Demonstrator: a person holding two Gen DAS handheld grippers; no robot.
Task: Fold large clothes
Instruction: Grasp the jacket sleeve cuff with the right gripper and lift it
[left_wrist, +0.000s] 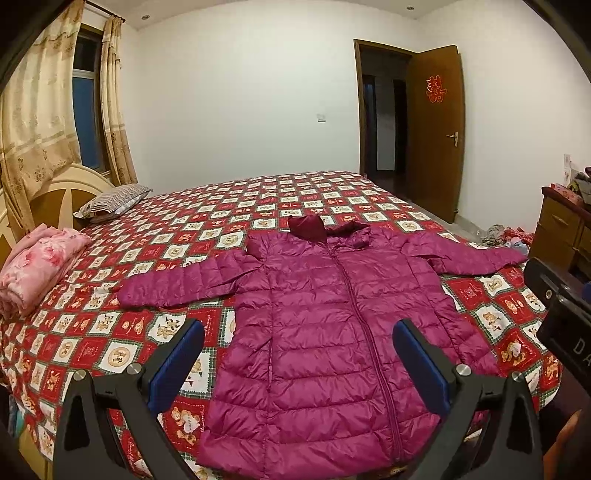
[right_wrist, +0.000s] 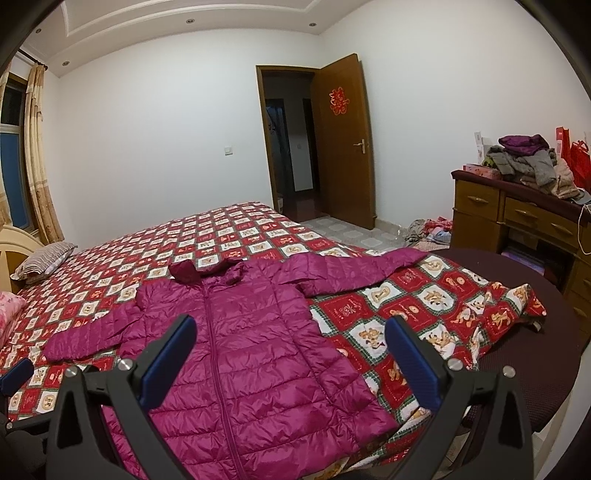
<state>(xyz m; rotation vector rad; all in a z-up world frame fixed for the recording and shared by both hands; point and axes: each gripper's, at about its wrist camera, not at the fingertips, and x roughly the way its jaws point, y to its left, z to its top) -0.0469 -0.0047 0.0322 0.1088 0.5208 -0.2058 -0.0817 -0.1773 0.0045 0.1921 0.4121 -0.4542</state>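
A magenta quilted puffer jacket (left_wrist: 325, 314) lies flat and zipped on the bed, sleeves spread out to both sides, hood at the far end. My left gripper (left_wrist: 299, 332) hovers open above the jacket's lower body, nothing between its blue pads (left_wrist: 173, 365). In the right wrist view the same jacket (right_wrist: 251, 343) lies front-left, and my right gripper (right_wrist: 290, 328) hangs open over its right hem and the quilt. The right gripper's body (left_wrist: 561, 314) shows at the left wrist view's right edge.
A red patchwork bedspread (left_wrist: 266, 206) covers the bed. Folded pink fabric (left_wrist: 37, 266) and a striped pillow (left_wrist: 114, 199) sit near the headboard. A wooden dresser (right_wrist: 517, 218) piled with clothes stands right, beside an open door (right_wrist: 343, 140). Clothes lie on the floor (right_wrist: 428, 229).
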